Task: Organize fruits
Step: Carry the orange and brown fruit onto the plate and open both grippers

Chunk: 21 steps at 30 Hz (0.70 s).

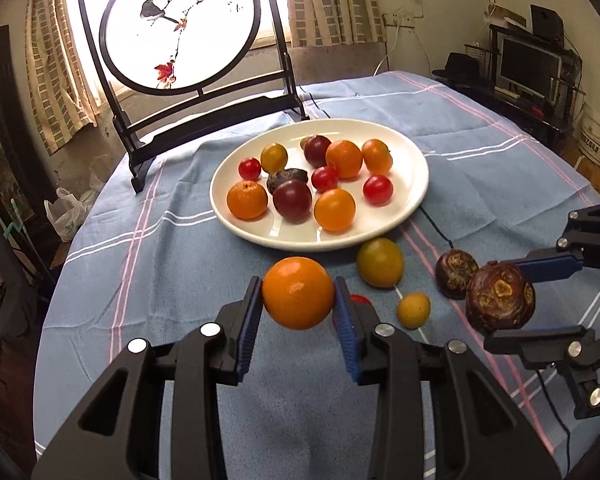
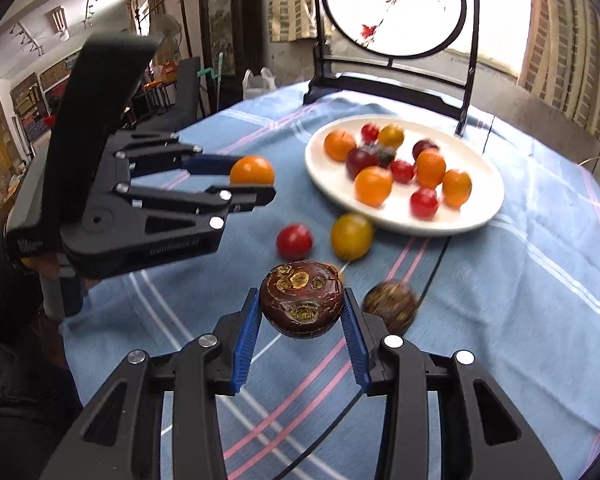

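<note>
Table (image 1: 180, 264), centre frame | left fingers (image 1: 298, 294) clamp orange (image 1: 298, 292) | right fingers (image 2: 302, 304) clamp brown fruit (image 2: 302, 304) | both firm, round, roll-prone: grip mid-girth

Round table under a blue striped cloth (image 1: 180, 264), white plate (image 1: 416, 168) of fruit at the far middle, dark framed round screen (image 1: 180, 28) at the far left, near the plate a yellow-green fruit (image 1: 380, 262), a small yellow fruit (image 1: 413, 310), a brown bulb (image 1: 454, 274), a red tomato (image 2: 294, 241), a thin black cable (image 1: 436, 226).
</note>
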Each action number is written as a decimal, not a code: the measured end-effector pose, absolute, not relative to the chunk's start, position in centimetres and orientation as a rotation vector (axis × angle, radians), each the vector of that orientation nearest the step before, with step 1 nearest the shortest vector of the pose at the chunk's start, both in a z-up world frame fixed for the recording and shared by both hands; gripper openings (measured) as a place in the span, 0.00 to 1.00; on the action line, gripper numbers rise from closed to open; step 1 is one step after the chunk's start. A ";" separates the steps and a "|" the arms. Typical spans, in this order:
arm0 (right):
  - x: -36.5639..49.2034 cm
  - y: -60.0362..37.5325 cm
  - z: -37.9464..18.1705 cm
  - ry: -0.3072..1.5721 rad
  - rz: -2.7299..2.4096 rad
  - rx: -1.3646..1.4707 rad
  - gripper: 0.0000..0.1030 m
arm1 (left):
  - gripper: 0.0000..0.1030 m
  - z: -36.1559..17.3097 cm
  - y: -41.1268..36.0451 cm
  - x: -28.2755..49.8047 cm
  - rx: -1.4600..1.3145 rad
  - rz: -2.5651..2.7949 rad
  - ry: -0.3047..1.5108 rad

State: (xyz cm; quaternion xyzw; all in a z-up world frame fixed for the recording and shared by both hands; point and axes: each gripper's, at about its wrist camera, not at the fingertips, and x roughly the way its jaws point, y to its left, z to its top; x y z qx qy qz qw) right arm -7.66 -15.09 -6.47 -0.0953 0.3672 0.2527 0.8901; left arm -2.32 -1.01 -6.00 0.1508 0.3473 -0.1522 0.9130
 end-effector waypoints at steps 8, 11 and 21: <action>-4.4 -17.2 -4.3 0.708 0.493 -0.151 0.39 | 0.34 -3.5 -1.5 0.6 0.290 -0.299 0.663; -3.4 -17.9 -4.0 0.700 0.487 -0.135 0.39 | 0.34 -3.0 -1.4 1.8 0.280 -0.288 0.653; 0.9 -17.7 -2.8 0.675 0.477 -0.120 0.39 | 0.34 -2.5 -2.7 5.6 0.264 -0.278 0.646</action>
